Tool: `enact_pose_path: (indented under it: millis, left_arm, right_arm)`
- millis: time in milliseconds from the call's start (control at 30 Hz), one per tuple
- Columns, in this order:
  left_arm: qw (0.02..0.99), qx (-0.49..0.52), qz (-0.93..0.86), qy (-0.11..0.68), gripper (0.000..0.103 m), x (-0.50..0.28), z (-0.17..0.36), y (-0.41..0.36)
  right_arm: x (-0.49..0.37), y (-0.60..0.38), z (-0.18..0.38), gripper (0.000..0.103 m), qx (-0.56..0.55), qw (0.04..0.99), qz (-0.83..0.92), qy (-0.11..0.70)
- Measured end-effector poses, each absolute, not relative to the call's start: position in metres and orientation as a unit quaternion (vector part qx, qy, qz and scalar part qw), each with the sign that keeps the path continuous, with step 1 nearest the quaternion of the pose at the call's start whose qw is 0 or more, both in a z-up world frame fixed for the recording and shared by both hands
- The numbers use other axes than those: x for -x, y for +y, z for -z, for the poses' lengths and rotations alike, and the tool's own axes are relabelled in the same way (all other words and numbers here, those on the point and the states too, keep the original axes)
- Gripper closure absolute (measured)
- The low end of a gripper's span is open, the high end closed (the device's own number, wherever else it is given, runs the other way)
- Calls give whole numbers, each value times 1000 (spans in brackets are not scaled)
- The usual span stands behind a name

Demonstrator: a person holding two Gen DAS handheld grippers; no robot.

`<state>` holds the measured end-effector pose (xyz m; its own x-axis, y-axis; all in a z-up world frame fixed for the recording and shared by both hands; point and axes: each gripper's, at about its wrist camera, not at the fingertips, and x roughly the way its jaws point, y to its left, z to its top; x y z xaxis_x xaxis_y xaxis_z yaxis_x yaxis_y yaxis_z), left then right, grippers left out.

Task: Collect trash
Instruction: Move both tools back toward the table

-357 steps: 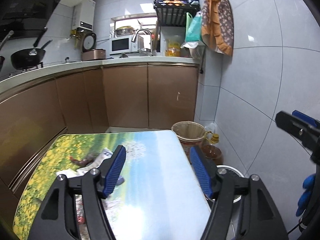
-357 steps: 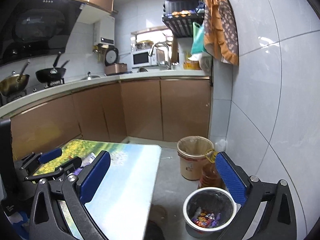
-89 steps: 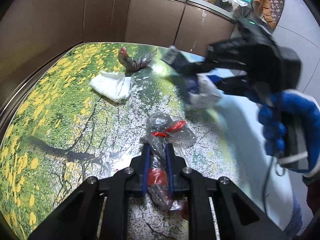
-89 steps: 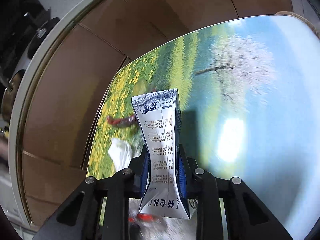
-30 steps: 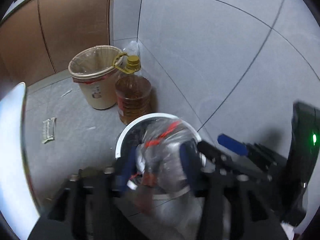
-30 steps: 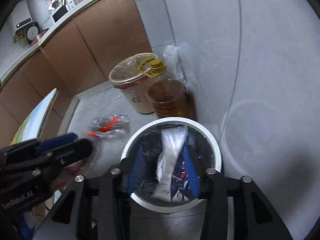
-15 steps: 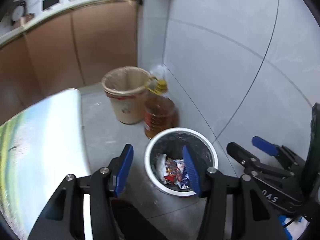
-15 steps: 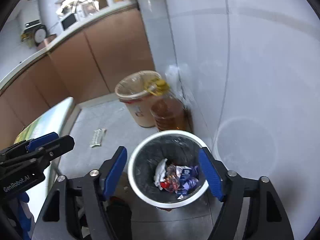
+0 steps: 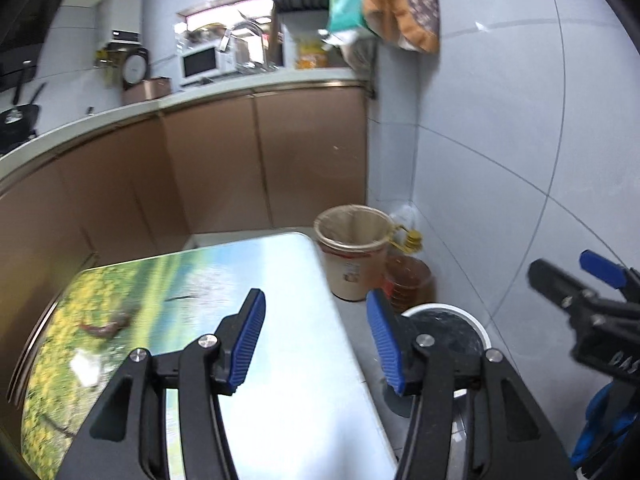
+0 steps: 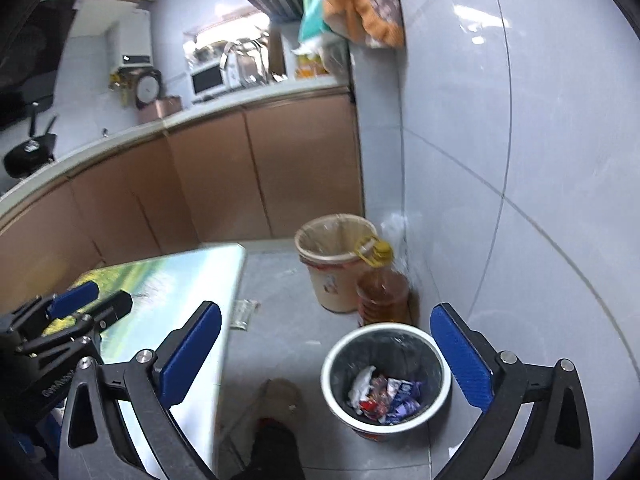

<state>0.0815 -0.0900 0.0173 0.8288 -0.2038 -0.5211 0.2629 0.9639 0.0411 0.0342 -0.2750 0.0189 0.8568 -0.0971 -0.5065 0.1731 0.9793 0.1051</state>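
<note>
left wrist view: left hand-held gripper [image 9: 316, 334], blue pads parted, nothing between them, held above the near right part of the surface [image 9: 280, 380], a low table printed with a meadow-and-sky scene. crumpled white tissue [image 9: 86, 366] on the yellow-flower part at left; a dark reddish wrapper [image 9: 106, 326] beyond it; both blurred. white-rimmed trash bin [image 9: 444, 312] on the floor just right of the surface, partly hidden by the right finger. amber oil jug [image 9: 406, 276] with yellow cap behind it, touching a beige lined bin [image 9: 352, 256] near the wall corner. right hand-held gripper [image 9: 576, 276] at the right edge; a blue glove [image 9: 600, 420] below it.

right wrist view: right hand-held gripper [image 10: 326, 350], released; its jaws have just been opening and stand wide with nothing between them, held above the trash bin [image 10: 384, 372]. collected trash [image 10: 384, 394] lies in the bin's bottom: white paper, red and blue-purple wrappers. oil jug [image 10: 382, 292] just behind the bin, beige bin [image 10: 334, 260] beside it. a small flat scrap [image 10: 242, 314] on the floor by the surface edge [image 10: 208, 280]. left hand-held gripper [image 10: 88, 300] at left over the surface. a shoe [image 10: 276, 400] at bottom centre.
</note>
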Motion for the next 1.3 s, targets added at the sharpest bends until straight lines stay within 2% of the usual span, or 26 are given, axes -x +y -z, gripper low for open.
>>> enact_pose_path:
  millis: [133,233,733,867,1300]
  left_arm:
    - [964,-49,102,241,42,-60,-31,-68]
    - [969,-43,87,226,39,-45,-38,-53]
    - [982,-22,30,186,37,25,-62,6]
    - [984,-17,12,179,28,39,-68,18]
    - [983,-16,-39,177,26,53,-70,45]
  right_arm:
    - [-17,-254,-41,0,-57,969,56,236]
    - [-5,-242,-51,0,-55,972,39,224]
    - [54,-179,-88,0,1,986,-27,166]
    - [65,-169,-94,0,7,987,-40,153]
    - [80,-144,-101,0,27,988,-80,130]
